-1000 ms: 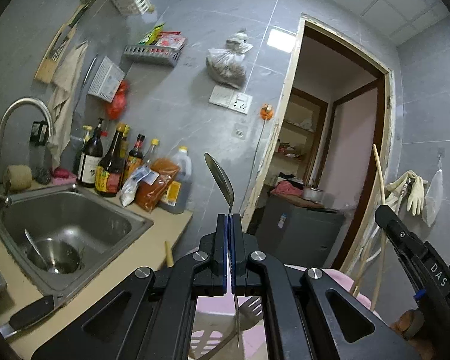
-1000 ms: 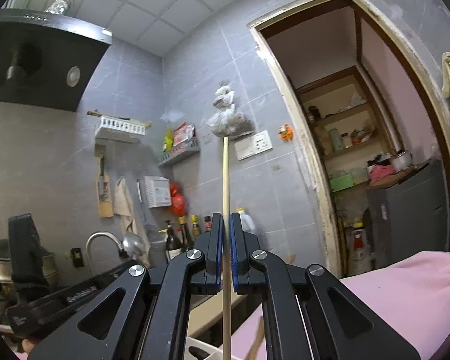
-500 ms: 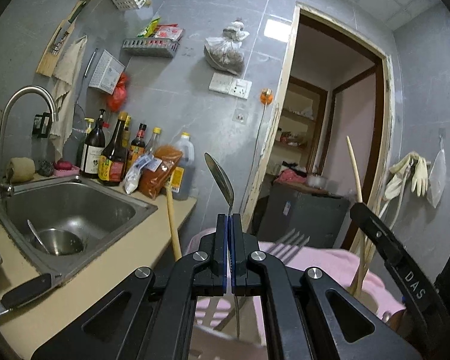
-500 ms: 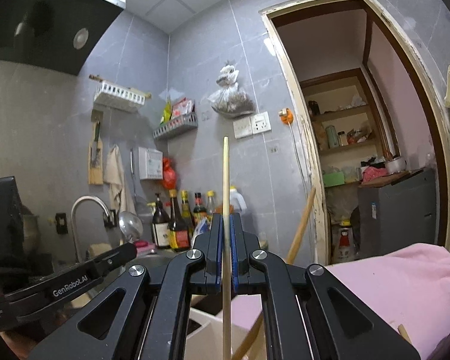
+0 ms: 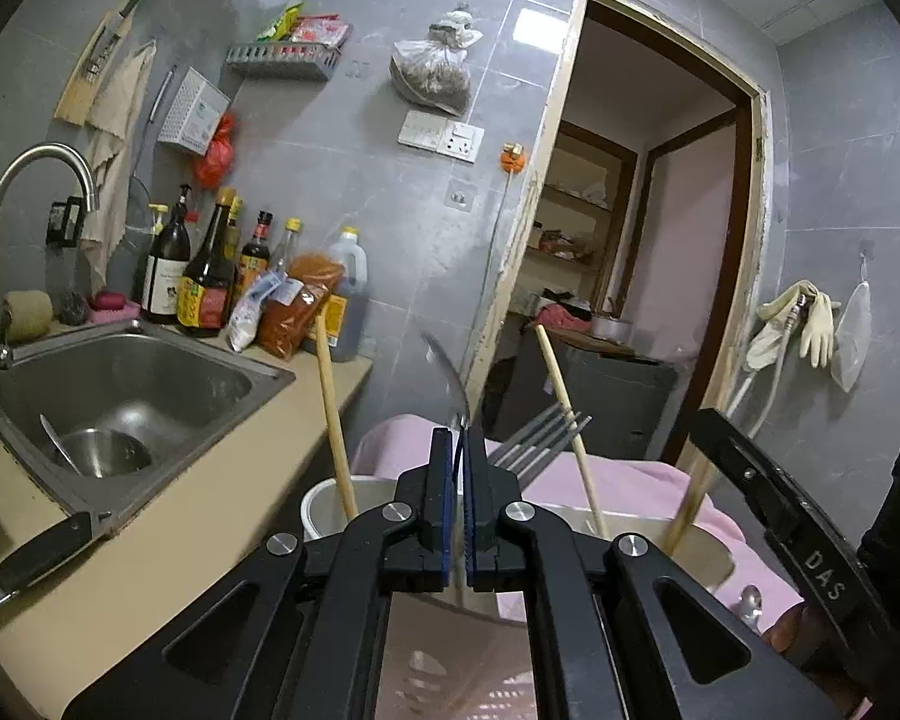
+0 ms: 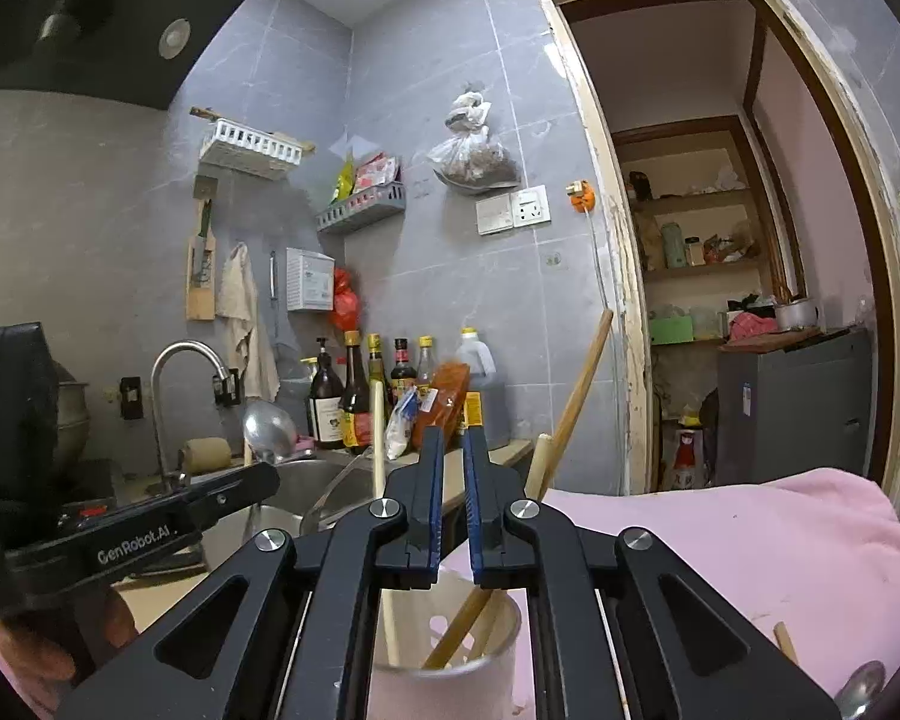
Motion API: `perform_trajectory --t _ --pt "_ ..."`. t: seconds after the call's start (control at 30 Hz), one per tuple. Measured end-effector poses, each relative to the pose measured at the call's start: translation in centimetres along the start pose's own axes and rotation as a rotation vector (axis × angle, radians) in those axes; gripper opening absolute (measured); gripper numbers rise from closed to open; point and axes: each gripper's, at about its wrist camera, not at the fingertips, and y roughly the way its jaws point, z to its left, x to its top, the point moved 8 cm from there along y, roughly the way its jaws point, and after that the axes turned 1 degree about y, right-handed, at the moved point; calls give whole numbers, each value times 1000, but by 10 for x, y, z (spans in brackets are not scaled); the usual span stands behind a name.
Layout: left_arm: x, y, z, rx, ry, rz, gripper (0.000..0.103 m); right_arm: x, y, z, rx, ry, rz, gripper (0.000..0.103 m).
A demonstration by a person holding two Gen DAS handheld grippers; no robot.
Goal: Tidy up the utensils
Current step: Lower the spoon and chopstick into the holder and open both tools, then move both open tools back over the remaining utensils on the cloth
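Hand-held gripper on the left [image 5: 460,468] is hovering level just above the white utensil holder [image 5: 321,501], its jaws standing a thin crack apart with the handle of a metal spoon [image 5: 444,369] running down between them. The spoon's bowl is blurred and tipping to one side, so the pads seem to be clear of it and the spoon seems to be dropping loose into the holder, though the view is too smeared to be sure. On the right, the other hand-held gripper [image 6: 454,480] is sitting over the same holder with its jaws narrowly parted and nothing between them. A pale chopstick [image 6: 378,438] is standing just beside its left finger with its lower end down in the cup, next to a thicker wooden stick [image 6: 576,396] leaning there. Judging by this, both hands are finishing a drop-off step. A second spoon [image 6: 864,681] is lying near the edge of the pink cloth [image 6: 720,540] that is covering the surface under the holder. The next move is likely calling for both hands to be lifting straight up, clear of the upright handles, then going to that spoon.
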Motion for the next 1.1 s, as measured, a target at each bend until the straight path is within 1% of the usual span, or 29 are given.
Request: perform_trajectory --t 0.1,0.13,0.2,0.27,0.33,0.4,0.43,0.47,0.5,0.53,0.57,0.6,0.67,0.73,0.77,0.8,0.87,0.93,1.0,1.03,1.07,1.1 --pt "1 -2 -3 -9 -1 17 6 3 -9 0 7 -11 -2 8" --pt "1 -3 -4 -11 -1 19 8 5 -13 -1 7 -9 -4 9" --pt "3 -5 -9 -11 10 20 14 9 -21 -4 1 -2 -12 16" --pt "6 -9 -16 -10 29 17 23 14 -30 -10 -8 -1 -20 21" --pt "7 -12 -23 -14 41 16 27 19 -36 -15 -22 -3 -30 21" --pt "10 -15 -34 -27 51 9 33 25 -45 -23 -45 -4 -42 23" --pt "12 -17 -39 -29 56 7 40 29 -49 -28 -55 -3 -48 25" --pt "13 -18 -45 -32 63 3 47 32 -54 -32 -68 -4 -55 30" --pt "15 -20 -52 -37 69 -2 51 35 -58 -36 -78 -7 -60 37" --pt "16 -22 -58 -43 77 -8 55 37 -62 -40 -88 -10 -66 40" --pt "17 -23 -64 -45 86 -13 59 40 -68 -45 -99 -13 -75 46" --pt "18 -24 -72 -46 100 -16 61 43 -74 -51 -113 -18 -82 50" --pt "19 -25 -84 -53 119 -16 75 47 -84 -62 -137 -28 -86 54" --pt "19 -26 -99 -67 132 -20 82 52 -96 -73 -167 -46 -89 62" --pt "19 -27 -107 -77 142 -24 86 54 -102 -79 -180 -52 -92 71" --pt "20 -27 -113 -79 152 -28 89 56 -106 -82 -188 -55 -95 76" --pt "19 -28 -125 -88 168 -35 96 59 -118 -93 -210 -67 -99 80" --pt "18 -28 -135 -98 175 -42 99 61 -126 -101 -230 -81 -96 83" --pt "14 -26 -146 -108 180 -42 101 61 -135 -110 -245 -90 -91 91" --pt "11 -24 -150 -114 182 -35 101 60 -140 -115 -254 -94 -88 93" --pt "8 -22 -155 -122 183 -25 101 59 -145 -120 -265 -99 -86 99" --pt "3 -18 -160 -131 183 -7 101 59 -148 -124 -269 -100 -84 102"
